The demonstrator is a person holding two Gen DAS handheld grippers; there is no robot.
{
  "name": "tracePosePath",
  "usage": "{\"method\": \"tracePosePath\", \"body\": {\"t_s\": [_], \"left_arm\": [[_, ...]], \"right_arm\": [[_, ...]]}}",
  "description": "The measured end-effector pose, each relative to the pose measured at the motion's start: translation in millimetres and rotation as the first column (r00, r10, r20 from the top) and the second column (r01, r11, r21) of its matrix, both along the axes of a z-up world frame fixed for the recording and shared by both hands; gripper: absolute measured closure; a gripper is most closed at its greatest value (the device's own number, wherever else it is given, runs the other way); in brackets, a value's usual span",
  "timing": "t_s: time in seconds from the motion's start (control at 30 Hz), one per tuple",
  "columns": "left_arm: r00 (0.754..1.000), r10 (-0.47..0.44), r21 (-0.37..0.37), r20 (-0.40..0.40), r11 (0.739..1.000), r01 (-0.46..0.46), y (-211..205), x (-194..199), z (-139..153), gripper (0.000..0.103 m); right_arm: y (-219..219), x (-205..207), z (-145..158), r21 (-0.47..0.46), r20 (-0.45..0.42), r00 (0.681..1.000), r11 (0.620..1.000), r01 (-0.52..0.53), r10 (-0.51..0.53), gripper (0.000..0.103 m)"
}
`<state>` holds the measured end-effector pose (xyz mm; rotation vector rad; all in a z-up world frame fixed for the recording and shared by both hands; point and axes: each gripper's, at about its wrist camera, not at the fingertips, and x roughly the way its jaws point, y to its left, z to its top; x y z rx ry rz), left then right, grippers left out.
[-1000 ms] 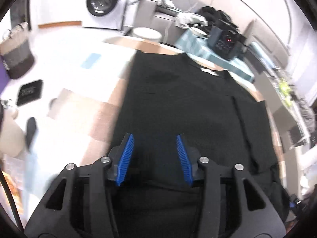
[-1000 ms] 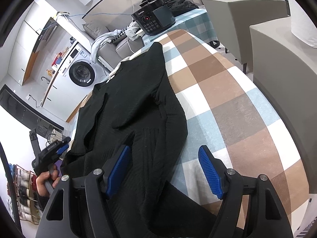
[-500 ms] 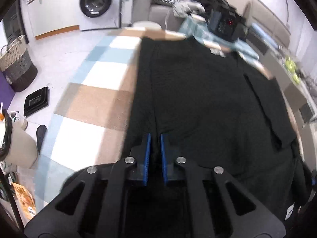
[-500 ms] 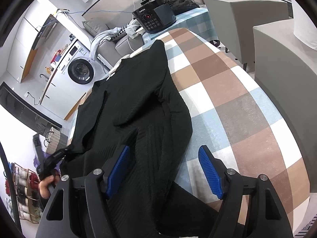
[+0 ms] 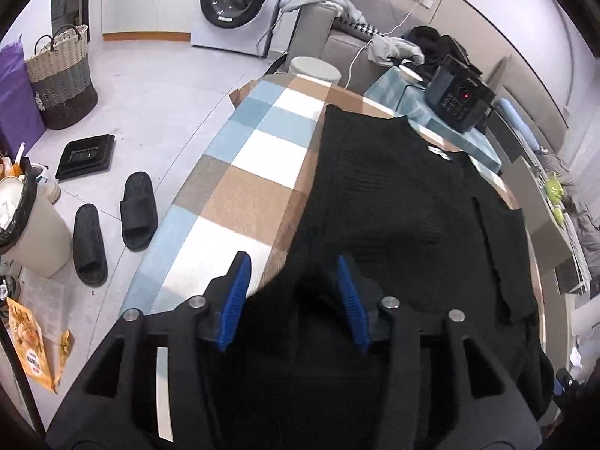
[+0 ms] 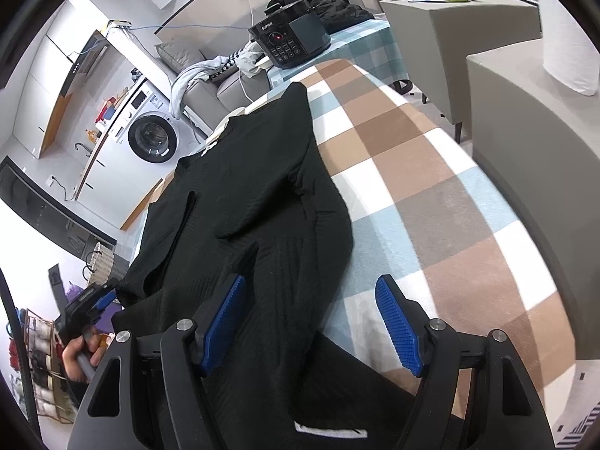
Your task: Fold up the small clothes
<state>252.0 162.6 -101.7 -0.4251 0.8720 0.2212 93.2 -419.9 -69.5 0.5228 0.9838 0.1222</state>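
black cooker (image 5: 459, 99) (perhaps touching) beyond black sweater (image 5: 393, 206); slippers (image 5: 112, 221) below.

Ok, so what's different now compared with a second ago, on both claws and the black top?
The left claw pinched shut on the near edge of the black top, and its jaws have just been opening again; the cloth lies between them, no longer pressed. That claw also shifted sideways toward the garment's left edge, so more of the checked blanket shows. The right claw stayed open and still over the top.
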Motion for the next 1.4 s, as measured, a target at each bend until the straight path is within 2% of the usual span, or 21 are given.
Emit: {"method": "tracePosePath", "body": {"t_s": [0.1, 0.33, 0.43, 0.57, 0.67, 0.7, 0.77, 0.83, 0.87, 0.9, 0.93, 0.97, 1.07, 1.17, 1.2, 1.23, 1.27, 1.4], "left_arm": [[1.000, 0.000, 0.009, 0.022, 1.000, 0.000, -3, -34, 14, 0.043], [0.998, 0.037, 0.018, 0.055, 0.999, -0.038, 0, -121, 29, 0.031], [0.997, 0.061, 0.007, 0.048, 0.998, -0.061, 3, -152, 23, 0.021], [0.994, 0.107, -0.024, -0.004, 0.994, -0.107, 6, -188, 3, 0.020], [0.993, 0.117, -0.040, -0.029, 0.992, -0.118, 4, -207, -10, 0.020], [0.993, 0.108, -0.034, -0.040, 0.993, -0.109, 2, -204, -14, 0.020], [0.993, 0.084, 0.004, -0.078, 0.996, -0.084, -5, -205, -21, 0.020], [0.993, 0.074, 0.009, -0.093, 0.997, -0.073, -11, -205, -26, 0.020], [0.993, 0.068, 0.003, -0.095, 0.998, -0.068, -13, -202, -28, 0.020], [0.993, 0.063, -0.003, -0.096, 0.998, -0.064, -14, -202, -28, 0.020], [0.993, 0.062, -0.004, -0.099, 0.998, -0.063, -15, -202, -28, 0.020], [0.994, 0.057, -0.004, -0.096, 0.998, -0.057, -17, -201, -27, 0.020], [0.995, 0.048, 0.000, -0.092, 0.999, -0.049, -18, -194, -26, 0.020], [0.994, 0.045, -0.008, -0.100, 0.999, -0.046, -17, -192, -26, 0.020], [0.994, 0.044, -0.012, -0.104, 0.999, -0.046, -16, -192, -27, 0.020], [0.994, 0.044, -0.014, -0.104, 0.999, -0.045, -16, -193, -26, 0.020], [0.994, 0.045, -0.017, -0.100, 0.999, -0.047, -16, -194, -25, 0.020], [0.995, 0.055, -0.017, -0.081, 0.998, -0.056, -17, -203, -17, 0.020]], "right_arm": [[-7, -9, 1, -0.014, 0.002, 1.000, 1.000, -0.008, 0.008, 0.030], [-16, -39, 2, -0.009, 0.013, 0.994, 0.994, -0.108, 0.109, 0.030], [-6, -43, -4, -0.030, -0.010, 0.984, 0.983, -0.179, 0.178, 0.028], [11, -41, -16, -0.044, -0.039, 0.970, 0.970, -0.240, 0.238, 0.028], [22, -37, -21, -0.139, -0.057, 0.977, 0.968, -0.210, 0.204, 0.028], [23, -37, -21, -0.140, -0.049, 0.979, 0.969, -0.205, 0.200, 0.031], [26, -33, -23, -0.127, -0.033, 0.977, 0.968, -0.215, 0.212, 0.050], [25, -27, -25, -0.081, -0.030, 0.970, 0.967, -0.243, 0.242, 0.079], [19, -25, -24, -0.022, -0.014, 0.970, 0.970, -0.243, 0.243, 0.085], [13, -24, -23, 0.005, -0.010, 0.974, 0.974, -0.226, 0.226, 0.097], [2, -24, -20, 0.022, 0.005, 0.983, 0.983, -0.184, 0.184, 0.098], [-15, -25, -16, 0.036, 0.028, 0.993, 0.993, -0.112, 0.111, 0.098], [-48, -24, -21, 0.092, 0.002, 1.000, 0.996, 0.010, -0.011, 0.097], [-53, -22, -24, 0.066, -0.040, 0.999, 0.998, 0.005, -0.003, 0.086], [-51, -23, -23, 0.054, -0.042, 0.999, 0.999, 0.000, 0.002, 0.074], [-50, -26, -22, 0.049, -0.038, 0.999, 0.999, 0.002, 0.000, 0.058], [-49, -31, -20, 0.036, -0.033, 0.999, 0.999, 0.011, -0.010, 0.053], [-43, -53, -6, -0.038, 0.017, 0.999, 0.999, 0.035, -0.034, 0.051]]}}
